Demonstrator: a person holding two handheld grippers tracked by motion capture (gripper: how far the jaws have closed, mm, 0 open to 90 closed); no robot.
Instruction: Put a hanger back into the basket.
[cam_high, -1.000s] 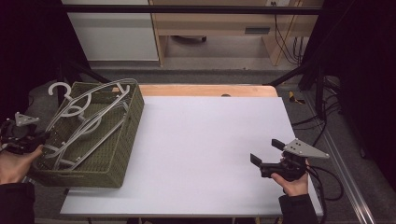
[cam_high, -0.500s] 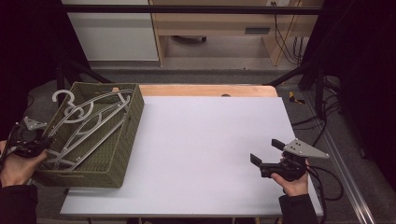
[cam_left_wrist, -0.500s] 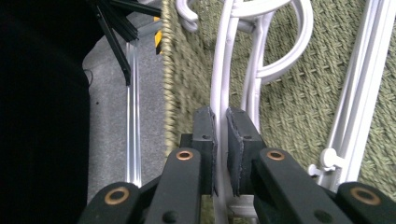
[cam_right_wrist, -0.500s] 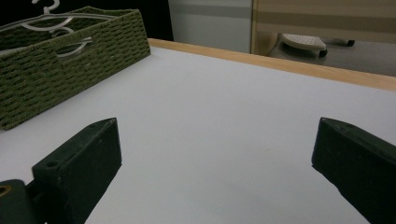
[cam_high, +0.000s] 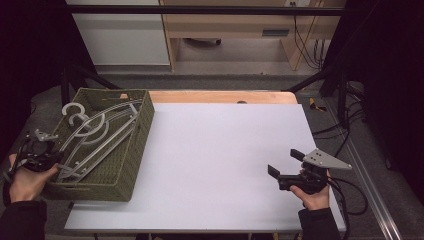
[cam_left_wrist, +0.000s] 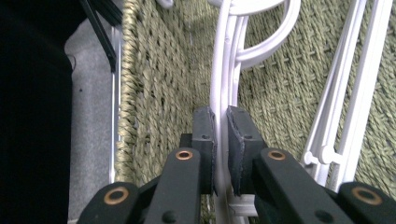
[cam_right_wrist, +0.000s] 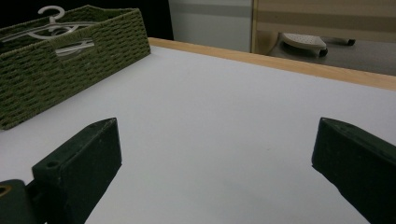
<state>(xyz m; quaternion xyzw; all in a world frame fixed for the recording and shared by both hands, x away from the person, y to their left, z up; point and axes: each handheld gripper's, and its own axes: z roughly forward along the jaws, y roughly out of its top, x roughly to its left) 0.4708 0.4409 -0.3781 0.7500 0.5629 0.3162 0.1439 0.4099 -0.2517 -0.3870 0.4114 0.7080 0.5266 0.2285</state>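
Note:
A green woven basket (cam_high: 131, 165) stands at the table's left and holds several white plastic hangers (cam_high: 95, 131). My left gripper (cam_high: 54, 159) is at the basket's near left corner, shut on the hangers. In the left gripper view its pads clamp the white hangers (cam_left_wrist: 219, 93) just inside the basket wall (cam_left_wrist: 154, 93). My right gripper (cam_high: 286, 165) rests low over the white table (cam_high: 220, 150) near the front right, jaws wide apart with nothing between them. The right gripper view shows the basket (cam_right_wrist: 56, 70) far off at upper left, with a hanger hook (cam_right_wrist: 49, 14) above its rim.
A wooden strip (cam_high: 220, 96) runs along the table's far edge. Behind it are a white cabinet (cam_high: 120, 30) and a wooden shelf unit (cam_high: 235, 25). Cables (cam_high: 350, 190) trail off the right side. Dark frame posts flank the table.
My left gripper has sunk with the hangers, lowering them into the basket until they lie flatter. My right gripper has stayed where it was.

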